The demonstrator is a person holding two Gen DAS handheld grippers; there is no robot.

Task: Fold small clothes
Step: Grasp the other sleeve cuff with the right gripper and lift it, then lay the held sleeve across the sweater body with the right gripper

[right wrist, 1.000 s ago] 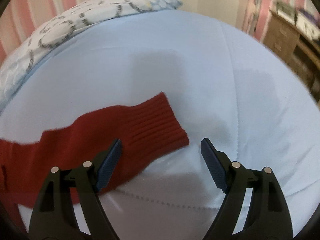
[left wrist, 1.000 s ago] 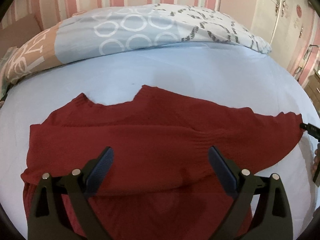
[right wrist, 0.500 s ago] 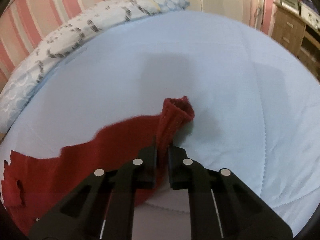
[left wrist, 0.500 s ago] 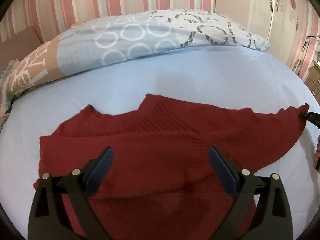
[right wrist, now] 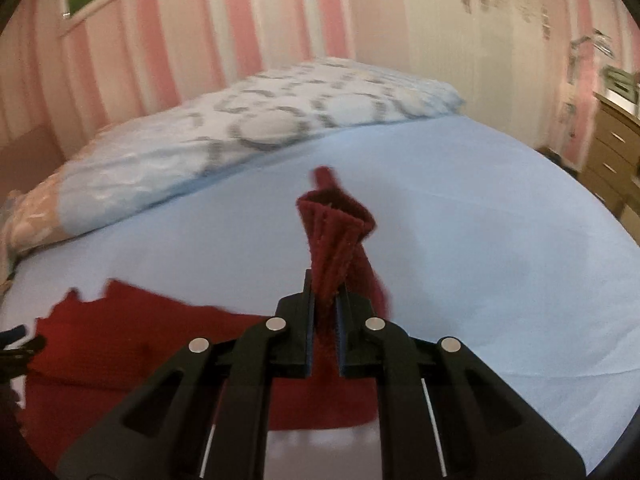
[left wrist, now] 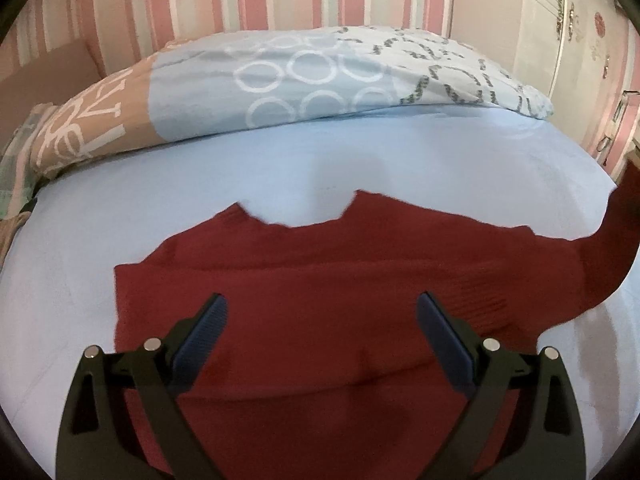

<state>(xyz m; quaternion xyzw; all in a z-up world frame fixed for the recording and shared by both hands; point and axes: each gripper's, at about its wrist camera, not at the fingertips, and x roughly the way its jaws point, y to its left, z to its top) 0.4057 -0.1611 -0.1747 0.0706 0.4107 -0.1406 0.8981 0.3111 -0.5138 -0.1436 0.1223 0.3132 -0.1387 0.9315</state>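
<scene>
A dark red knit sweater [left wrist: 320, 288] lies on the light blue bed sheet [left wrist: 280, 168], its left sleeve folded across the body. My left gripper [left wrist: 322, 316] is open and empty, hovering over the sweater's body. My right gripper [right wrist: 325, 308] is shut on the ribbed cuff [right wrist: 334, 220] of the sweater's right sleeve and holds it lifted above the sheet. That raised sleeve [left wrist: 616, 240] shows at the right edge of the left wrist view. The rest of the sweater [right wrist: 132, 332] lies flat at the lower left of the right wrist view.
A patterned blue, white and tan duvet [left wrist: 304, 84] is bunched along the far side of the bed. Striped pink walls stand behind. A white wardrobe [left wrist: 576, 28] and a wooden drawer unit [right wrist: 612, 152] are to the right, past the bed edge.
My right gripper closed on the sleeve cuff and lifted it off the sheet, toward the sweater's body. My left gripper stayed open and rose slightly.
</scene>
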